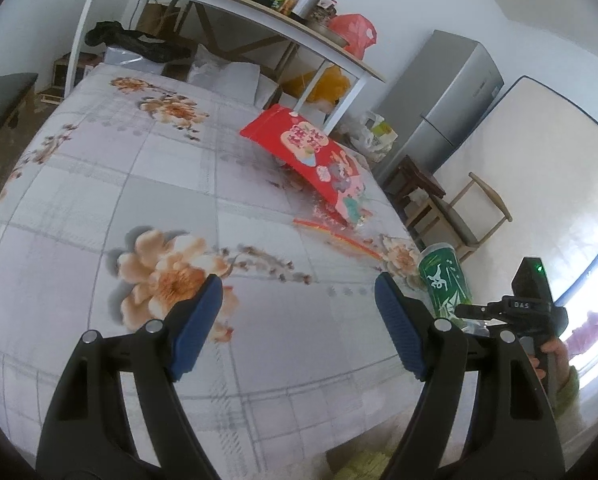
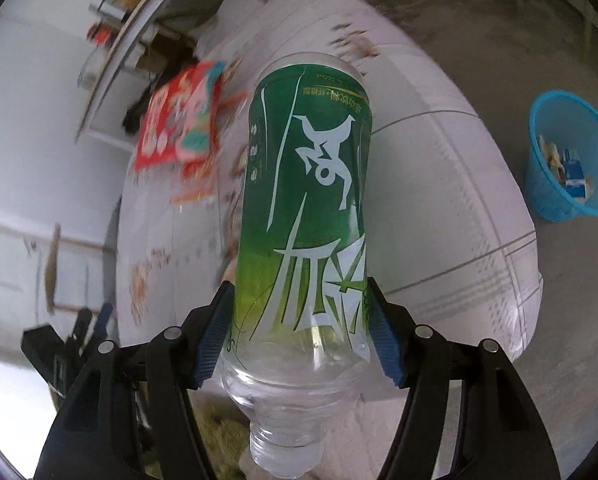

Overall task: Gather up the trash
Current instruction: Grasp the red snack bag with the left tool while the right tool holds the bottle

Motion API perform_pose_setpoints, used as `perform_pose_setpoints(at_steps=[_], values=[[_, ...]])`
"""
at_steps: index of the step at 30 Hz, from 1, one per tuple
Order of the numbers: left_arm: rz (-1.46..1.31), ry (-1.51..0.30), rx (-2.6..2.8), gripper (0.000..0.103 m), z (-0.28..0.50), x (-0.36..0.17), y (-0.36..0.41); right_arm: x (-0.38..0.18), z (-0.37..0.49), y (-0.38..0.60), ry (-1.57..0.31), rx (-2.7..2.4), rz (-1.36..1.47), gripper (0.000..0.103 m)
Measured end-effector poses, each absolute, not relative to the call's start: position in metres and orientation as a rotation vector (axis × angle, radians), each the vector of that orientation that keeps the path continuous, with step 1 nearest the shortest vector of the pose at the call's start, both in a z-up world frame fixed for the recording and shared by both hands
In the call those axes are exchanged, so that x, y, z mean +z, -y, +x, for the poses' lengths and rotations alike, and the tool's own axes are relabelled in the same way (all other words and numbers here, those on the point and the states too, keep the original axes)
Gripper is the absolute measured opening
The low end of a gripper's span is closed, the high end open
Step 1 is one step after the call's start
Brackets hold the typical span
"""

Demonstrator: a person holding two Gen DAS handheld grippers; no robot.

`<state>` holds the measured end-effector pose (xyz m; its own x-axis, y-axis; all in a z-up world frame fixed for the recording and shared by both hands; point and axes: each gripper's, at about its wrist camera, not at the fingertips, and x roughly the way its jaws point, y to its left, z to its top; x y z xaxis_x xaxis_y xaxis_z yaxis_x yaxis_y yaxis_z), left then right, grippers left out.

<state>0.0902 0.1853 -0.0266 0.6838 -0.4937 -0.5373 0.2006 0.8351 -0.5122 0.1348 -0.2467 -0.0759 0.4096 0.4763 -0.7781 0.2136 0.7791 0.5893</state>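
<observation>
My right gripper (image 2: pixel 299 324) is shut on an empty clear plastic bottle with a green label (image 2: pixel 305 208), held neck-down above the bed; its blue pads press both sides of the bottle. The bottle also shows in the left wrist view (image 1: pixel 445 284), with the right gripper's body beside it. My left gripper (image 1: pixel 299 316) is open and empty over the flowered bedsheet (image 1: pixel 179 200). A red snack bag (image 1: pixel 311 156) lies on the bed's far right, also seen blurred in the right wrist view (image 2: pixel 179 120). A blue basket (image 2: pixel 571 164) with some trash stands on the floor.
A white shelf table (image 1: pixel 227 12) with jars and a pot stands behind the bed. A grey fridge (image 1: pixel 447 96), a leaning mattress (image 1: pixel 519 168), a wooden chair (image 1: pixel 459 212) and a stool stand to the right. Torn wrapper pieces (image 1: pixel 339 236) lie near the bag.
</observation>
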Motion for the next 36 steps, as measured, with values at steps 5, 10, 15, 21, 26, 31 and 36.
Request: perform_pose_setpoints(at_steps=[5,10,15,21,26,31,36], values=[[-0.452,-0.726,-0.426,0.074,0.122,-0.013,-0.175,-0.081,0.148,0.257,-1.116,0.178,0.762,0.062],[-0.583,-0.781,-0.451,0.074,0.184,-0.013,-0.173,-0.084,0.172,0.256,-1.085,0.194,0.775,0.062],[-0.764,-0.88,-0.491,0.074,0.254,-0.041,-0.16,-0.087,0.19,0.256,-1.061,0.222,0.809,0.062],[-0.947,-0.928,-0.47,0.072,0.299,-0.072,-0.157,-0.091,0.192,0.26,-1.055,0.249,0.836,0.062],[-1.043,-0.935,-0.456,0.055,0.308,-0.089,-0.153,-0.092,0.191,0.261,-1.053,0.258,0.851,0.062],[-1.091,-0.942,-0.467,0.04,0.308,-0.098,-0.146,-0.092,0.191,0.261,-1.05,0.259,0.853,0.063],[-1.097,-0.93,-0.477,0.023,0.31,-0.101,-0.145,-0.093,0.19,0.262,-1.048,0.26,0.859,0.062]])
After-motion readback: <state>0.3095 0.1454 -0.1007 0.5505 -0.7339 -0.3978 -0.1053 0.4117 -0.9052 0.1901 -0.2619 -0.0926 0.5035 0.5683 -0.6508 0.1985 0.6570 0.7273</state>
